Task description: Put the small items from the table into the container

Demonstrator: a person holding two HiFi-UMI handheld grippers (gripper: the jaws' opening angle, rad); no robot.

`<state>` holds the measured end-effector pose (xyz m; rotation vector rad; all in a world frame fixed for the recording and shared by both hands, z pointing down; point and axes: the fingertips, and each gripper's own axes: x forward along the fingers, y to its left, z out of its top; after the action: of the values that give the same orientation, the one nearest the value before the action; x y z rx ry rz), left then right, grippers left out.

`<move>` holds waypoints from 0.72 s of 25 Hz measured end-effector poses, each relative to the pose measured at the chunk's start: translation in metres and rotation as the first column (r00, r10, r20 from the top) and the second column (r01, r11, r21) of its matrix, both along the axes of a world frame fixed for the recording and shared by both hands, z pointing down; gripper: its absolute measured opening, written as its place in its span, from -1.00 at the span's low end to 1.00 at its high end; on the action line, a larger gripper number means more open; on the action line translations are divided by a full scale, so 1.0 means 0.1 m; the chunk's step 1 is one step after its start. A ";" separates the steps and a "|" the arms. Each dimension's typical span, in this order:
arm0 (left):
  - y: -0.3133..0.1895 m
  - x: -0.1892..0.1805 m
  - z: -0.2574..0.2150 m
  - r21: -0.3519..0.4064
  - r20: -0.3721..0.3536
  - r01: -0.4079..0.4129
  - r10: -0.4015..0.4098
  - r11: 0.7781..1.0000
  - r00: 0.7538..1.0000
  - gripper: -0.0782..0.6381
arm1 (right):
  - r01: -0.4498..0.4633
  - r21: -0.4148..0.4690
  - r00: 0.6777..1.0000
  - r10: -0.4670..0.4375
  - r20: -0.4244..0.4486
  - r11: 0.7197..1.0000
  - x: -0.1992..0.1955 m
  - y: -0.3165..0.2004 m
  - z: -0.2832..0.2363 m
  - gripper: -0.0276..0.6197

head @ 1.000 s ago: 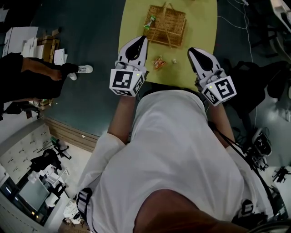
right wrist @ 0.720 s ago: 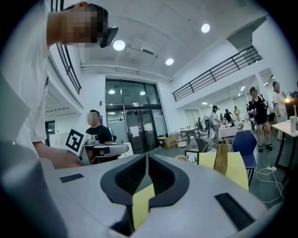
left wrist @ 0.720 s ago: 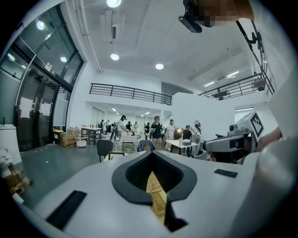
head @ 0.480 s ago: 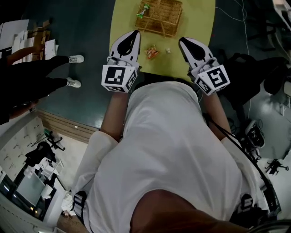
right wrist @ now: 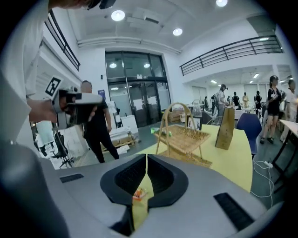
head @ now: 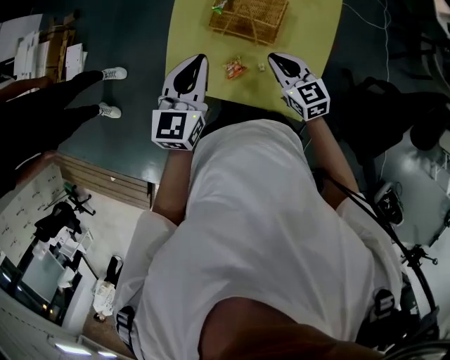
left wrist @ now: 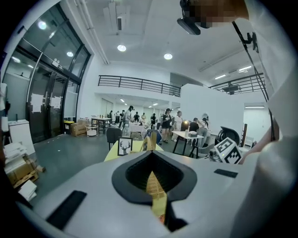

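Observation:
A wicker basket with a tall handle stands on the yellow table; the right gripper view shows the basket ahead. A green packet lies at its left rim. An orange wrapped candy and a small white item lie near the table's front edge, between my grippers. My left gripper is shut and empty, left of the candy. My right gripper is shut and empty, just right of the white item. The candy shows through the slit below the right jaws.
A brown paper bag and a framed deer picture stand on the table's far part. A person in black stands left of the table; their shoes show on the dark floor. Cables lie right of the table.
Both grippers have come down toward the table's front edge, the right one more than the left. Both stayed shut. The candy and basket have not moved on the table.

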<state>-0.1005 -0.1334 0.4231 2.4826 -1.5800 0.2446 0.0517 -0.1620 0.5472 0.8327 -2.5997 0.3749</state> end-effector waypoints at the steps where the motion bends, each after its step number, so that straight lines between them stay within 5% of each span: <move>1: 0.02 0.01 0.04 -0.010 0.004 0.008 -0.008 1.000 1.000 -0.76 | 0.017 -0.019 0.999 -0.018 -0.033 1.000 0.03 -0.01 0.19 -0.86; 7: 0.22 -0.02 0.19 -0.063 0.025 0.057 -0.056 0.996 0.998 -0.76 | 0.103 -0.159 0.969 -0.136 -0.208 0.982 0.06 0.09 1.26 -0.85; 18: 0.55 -0.27 0.37 -0.133 0.038 0.163 -0.160 0.978 0.986 -0.76 | 0.147 -0.345 0.889 -0.276 -0.365 0.927 -0.02 0.25 2.33 -0.41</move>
<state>-0.1273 -0.0783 0.4597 2.2455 -1.7048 0.3506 0.0500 -0.1366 0.7801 0.4483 -2.1385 0.4706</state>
